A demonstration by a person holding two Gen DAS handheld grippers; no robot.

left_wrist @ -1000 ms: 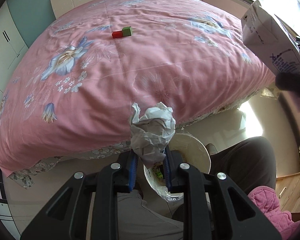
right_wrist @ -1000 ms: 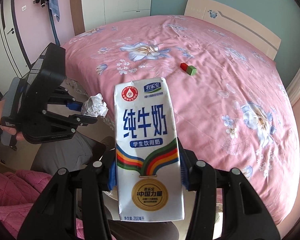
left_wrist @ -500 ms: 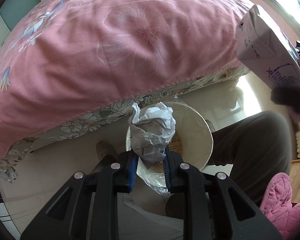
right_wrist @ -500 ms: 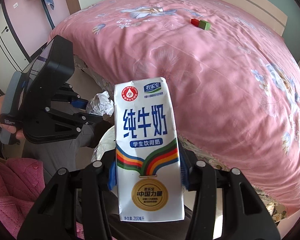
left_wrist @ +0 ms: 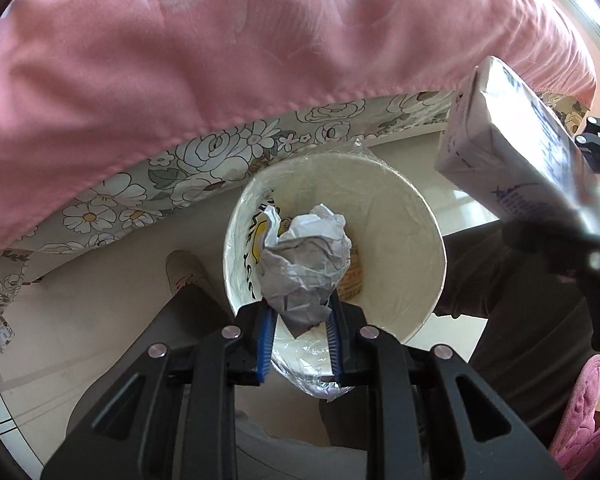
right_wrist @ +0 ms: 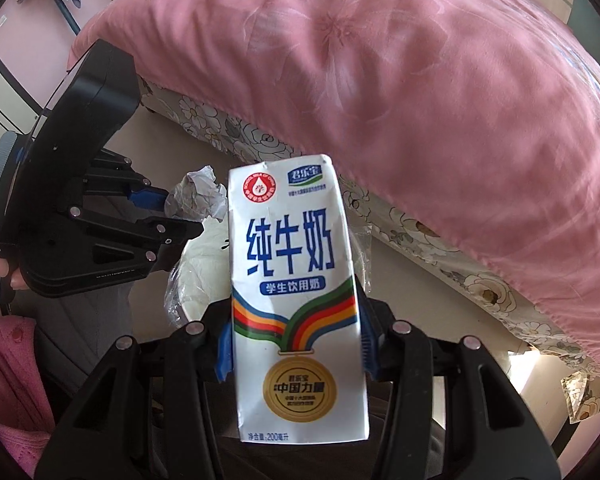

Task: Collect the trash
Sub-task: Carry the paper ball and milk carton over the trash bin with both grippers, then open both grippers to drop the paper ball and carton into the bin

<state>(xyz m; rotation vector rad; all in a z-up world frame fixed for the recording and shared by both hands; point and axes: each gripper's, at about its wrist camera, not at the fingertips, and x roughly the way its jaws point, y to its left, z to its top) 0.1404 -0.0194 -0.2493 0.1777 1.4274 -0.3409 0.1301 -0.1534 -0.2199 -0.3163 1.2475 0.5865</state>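
Observation:
My left gripper is shut on a crumpled ball of white paper and holds it right over the mouth of a white round bin lined with clear plastic. The bin holds some wrappers. My right gripper is shut on a white milk carton with blue Chinese lettering. The carton also shows at the right of the left wrist view, above and right of the bin. In the right wrist view the left gripper with the paper ball is at the left, above the bin liner.
The bed with a pink floral cover overhangs the bin on its far side, with a flowered valance under it. The person's legs in dark trousers flank the bin. A pink garment lies at the lower left.
Both grippers have tilted down and moved lower toward the floor. The bin has grown in view and the paper ball is now over its opening. Both grips are unchanged.

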